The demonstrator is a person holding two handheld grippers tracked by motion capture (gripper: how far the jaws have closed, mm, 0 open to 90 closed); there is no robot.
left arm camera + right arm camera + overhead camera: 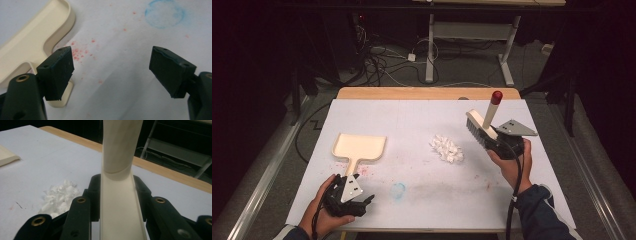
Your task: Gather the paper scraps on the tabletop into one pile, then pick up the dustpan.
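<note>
while one brush (482, 131) is gripped, one dustpan (359, 147) lies free.

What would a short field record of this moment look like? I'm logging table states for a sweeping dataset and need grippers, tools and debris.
left gripper: open, jaws wide apart, low over the table beside the dustpan's handle end
right gripper: shut on the brush, lifted above the table
brush: cream, red-tipped handle pointing up, bristles toward the pile
dustpan: cream, lying flat on the table's left part, not gripped
white scraps: one loose pile between dustpan and brush
table: white sheet with red specks and a faint blue ring
</note>
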